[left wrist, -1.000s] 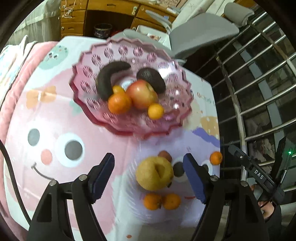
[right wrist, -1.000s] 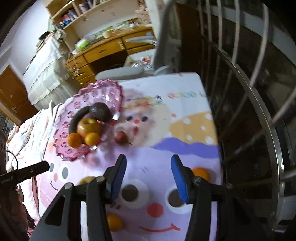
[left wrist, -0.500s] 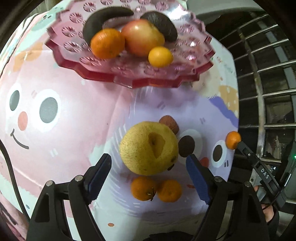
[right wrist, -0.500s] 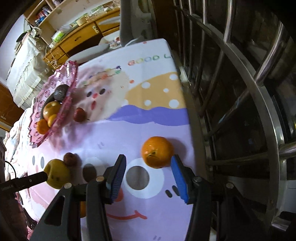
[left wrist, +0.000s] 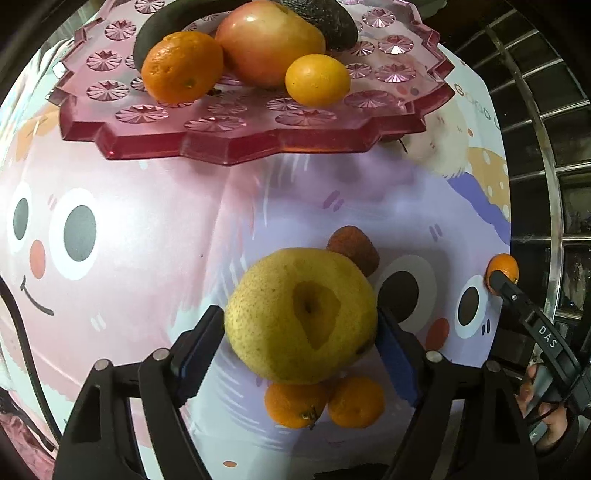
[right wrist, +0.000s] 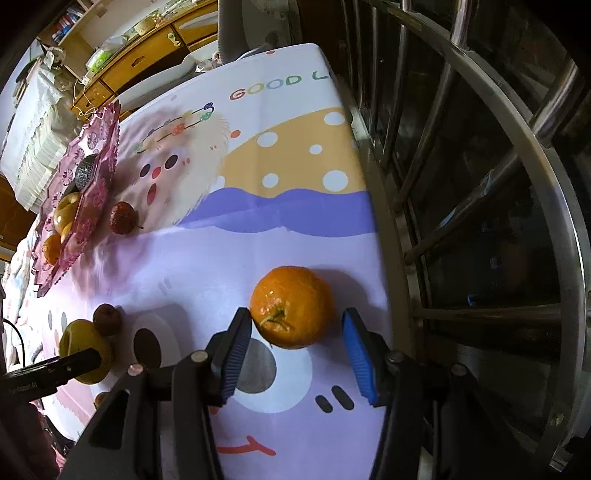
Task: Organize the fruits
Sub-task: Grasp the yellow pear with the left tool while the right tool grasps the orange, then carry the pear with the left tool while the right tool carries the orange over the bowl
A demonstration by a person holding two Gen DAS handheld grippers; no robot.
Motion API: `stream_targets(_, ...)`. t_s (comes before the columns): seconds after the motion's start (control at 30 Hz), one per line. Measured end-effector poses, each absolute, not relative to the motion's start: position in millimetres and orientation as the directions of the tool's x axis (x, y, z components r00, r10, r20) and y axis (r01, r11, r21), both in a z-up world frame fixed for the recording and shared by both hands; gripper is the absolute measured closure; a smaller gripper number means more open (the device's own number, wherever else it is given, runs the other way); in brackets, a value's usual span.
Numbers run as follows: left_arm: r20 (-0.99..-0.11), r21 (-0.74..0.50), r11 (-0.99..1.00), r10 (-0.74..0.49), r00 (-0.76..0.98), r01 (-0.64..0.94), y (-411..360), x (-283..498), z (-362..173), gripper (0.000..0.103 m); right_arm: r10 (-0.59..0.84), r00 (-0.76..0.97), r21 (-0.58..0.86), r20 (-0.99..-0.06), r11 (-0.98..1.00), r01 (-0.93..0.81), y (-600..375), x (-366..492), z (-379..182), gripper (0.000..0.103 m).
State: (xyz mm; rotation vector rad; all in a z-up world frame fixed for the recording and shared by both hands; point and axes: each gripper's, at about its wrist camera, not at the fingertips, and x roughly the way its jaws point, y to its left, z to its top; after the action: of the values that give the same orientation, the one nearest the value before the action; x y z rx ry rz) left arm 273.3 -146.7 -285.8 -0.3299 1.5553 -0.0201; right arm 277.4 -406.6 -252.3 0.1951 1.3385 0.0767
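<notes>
You have one pink plate (left wrist: 258, 140) carrying five fruits: one apple (left wrist: 267, 40), one orange (left wrist: 181, 66), one small yellow citrus (left wrist: 317, 79), one avocado (left wrist: 328, 18), one dark curved fruit (left wrist: 147, 40). Off the plate: one yellow pear (left wrist: 301, 314), three oranges (left wrist: 295, 404) (left wrist: 356, 402) (right wrist: 291, 312), two small reddish fruits (left wrist: 352, 247) (right wrist: 123, 218).
</notes>
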Motion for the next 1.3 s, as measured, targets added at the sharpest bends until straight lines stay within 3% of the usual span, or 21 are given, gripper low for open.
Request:
stream_targets(0.67, -0.966, -0.260, 0.949, -0.255, 0.052, -0.176, -101.0, 257.6, -272.0, 0.030, 0.117, 0.257, 0.131, -0.959, 0.991, 0.037, -380.7, 266.8, -240.7, 0.058)
stream_targets(1.3, -0.962, -0.220, 0.975, -0.213, 0.174, -0.026, 32.7, 278.0, -177.4, 0.030, 0.134, 0.432, 0.148, -0.892, 0.989, 0.001, -259.1, 289.3, -149.8, 0.058)
